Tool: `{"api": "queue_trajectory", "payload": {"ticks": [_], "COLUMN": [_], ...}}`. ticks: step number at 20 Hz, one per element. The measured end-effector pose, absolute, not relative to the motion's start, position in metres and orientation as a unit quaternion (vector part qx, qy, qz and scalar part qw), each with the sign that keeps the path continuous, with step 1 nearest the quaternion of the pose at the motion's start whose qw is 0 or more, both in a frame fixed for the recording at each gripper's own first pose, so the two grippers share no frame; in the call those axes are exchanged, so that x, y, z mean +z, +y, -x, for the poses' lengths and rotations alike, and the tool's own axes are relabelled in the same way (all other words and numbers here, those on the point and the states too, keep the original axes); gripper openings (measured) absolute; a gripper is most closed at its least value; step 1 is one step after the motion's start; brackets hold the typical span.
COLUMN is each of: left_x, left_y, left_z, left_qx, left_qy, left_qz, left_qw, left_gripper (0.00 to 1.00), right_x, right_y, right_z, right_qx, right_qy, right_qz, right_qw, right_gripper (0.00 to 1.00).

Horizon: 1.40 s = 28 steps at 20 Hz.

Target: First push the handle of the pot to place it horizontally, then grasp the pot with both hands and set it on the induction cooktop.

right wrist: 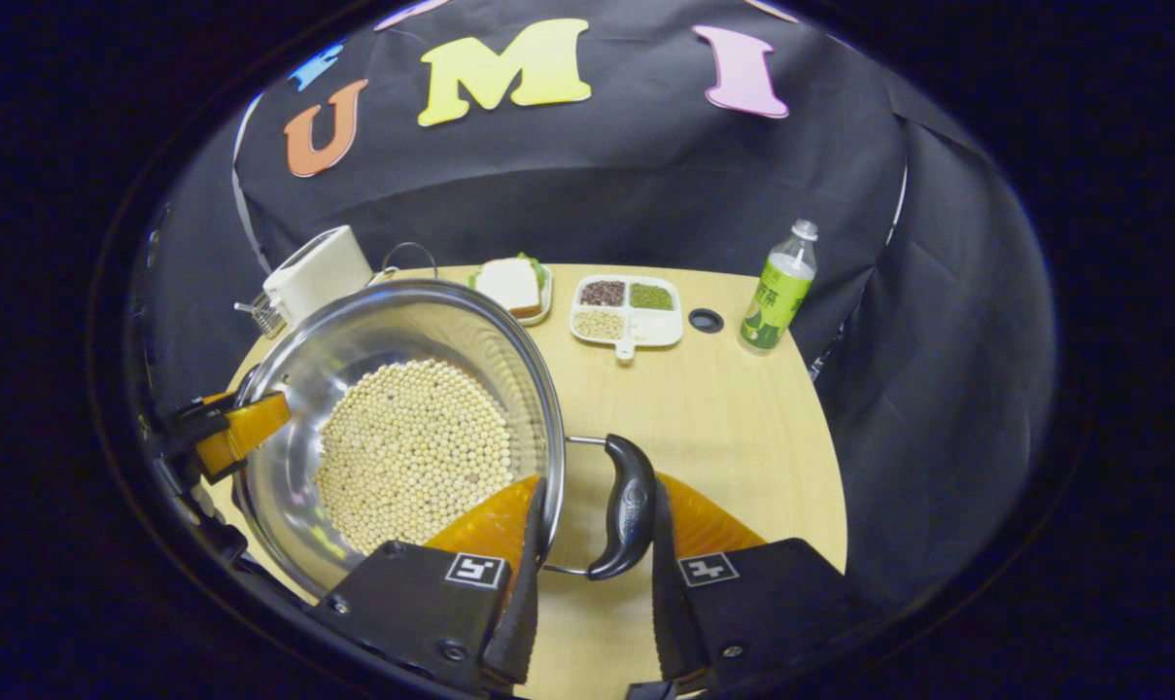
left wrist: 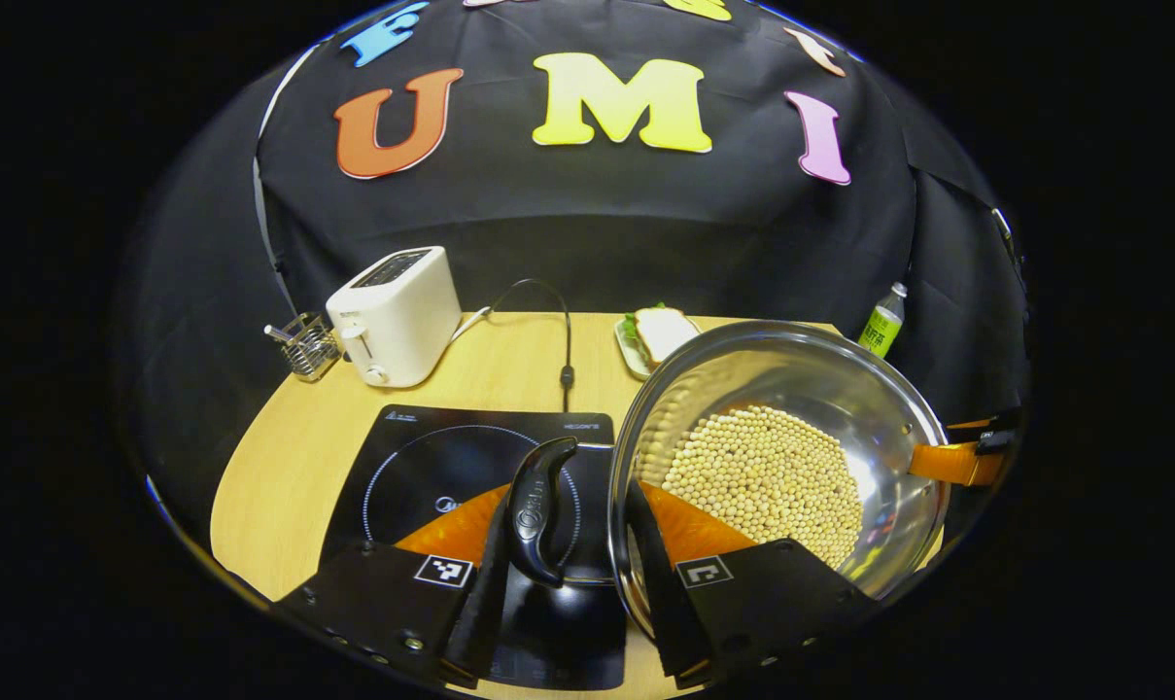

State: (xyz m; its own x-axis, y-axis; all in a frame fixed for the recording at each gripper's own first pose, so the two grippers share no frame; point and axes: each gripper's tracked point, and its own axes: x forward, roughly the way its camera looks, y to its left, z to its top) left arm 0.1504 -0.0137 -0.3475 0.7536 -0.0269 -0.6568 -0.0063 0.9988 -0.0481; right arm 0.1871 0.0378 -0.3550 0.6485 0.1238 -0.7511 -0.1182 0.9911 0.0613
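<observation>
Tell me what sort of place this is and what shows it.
Most likely a mock kitchen set up in a cloth-walled booth: an induction cooktop and a toaster sit on a wooden table, with a sandwich plate near the pot.

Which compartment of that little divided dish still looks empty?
In the right gripper view, the divided dish has its front-right compartment bare and white; the other three hold dark, green and pale beans.

Pot [left wrist: 781, 457] right of cooktop [left wrist: 431, 467]; toaster [left wrist: 397, 316] behind cooktop; bottle [right wrist: 777, 287] far right.
</observation>
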Motion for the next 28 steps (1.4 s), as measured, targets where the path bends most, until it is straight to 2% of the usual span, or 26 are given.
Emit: {"api": "queue_trajectory", "payload": {"ticks": [5, 6, 9, 11, 14, 25, 26, 28], "left_x": [-0.34, -0.339, -0.34, -0.34, -0.339, -0.354, -0.357, -0.366], "left_y": [0.029, 0.039, 0.061, 0.075, 0.099, 0.16, 0.166, 0.175], "left_z": [-0.145, -0.144, -0.142, -0.143, -0.145, -0.156, -0.158, -0.161], "left_qx": [0.006, 0.008, 0.014, 0.017, 0.023, 0.041, 0.041, 0.045], "left_qy": [0.345, 0.344, 0.345, 0.346, 0.344, 0.352, 0.352, 0.36], "left_qz": [0.016, 0.016, 0.016, 0.015, 0.011, 0.003, 0.002, 0.005], "left_qw": [0.938, 0.939, 0.938, 0.938, 0.939, 0.935, 0.935, 0.932], "left_gripper": [0.61, 0.61, 0.61, 0.61, 0.61, 0.61, 0.61, 0.61], "right_x": [-0.348, -0.347, -0.346, -0.345, -0.347, -0.359, -0.362, -0.369], "right_y": [0.082, 0.091, 0.115, 0.131, 0.156, 0.224, 0.229, 0.24], "right_z": [-0.182, -0.181, -0.18, -0.18, -0.18, -0.192, -0.194, -0.194], "right_qx": [0.076, 0.078, 0.081, 0.081, 0.085, 0.094, 0.092, 0.09], "right_qy": [0.411, 0.41, 0.411, 0.412, 0.413, 0.425, 0.429, 0.435], "right_qz": [-0.009, -0.009, -0.009, -0.011, -0.015, -0.02, -0.022, -0.021], "right_qw": [0.909, 0.909, 0.908, 0.907, 0.907, 0.9, 0.898, 0.896], "right_gripper": [0.48, 0.51, 0.48, 0.51, 0.48, 0.48, 0.51, 0.48]}}
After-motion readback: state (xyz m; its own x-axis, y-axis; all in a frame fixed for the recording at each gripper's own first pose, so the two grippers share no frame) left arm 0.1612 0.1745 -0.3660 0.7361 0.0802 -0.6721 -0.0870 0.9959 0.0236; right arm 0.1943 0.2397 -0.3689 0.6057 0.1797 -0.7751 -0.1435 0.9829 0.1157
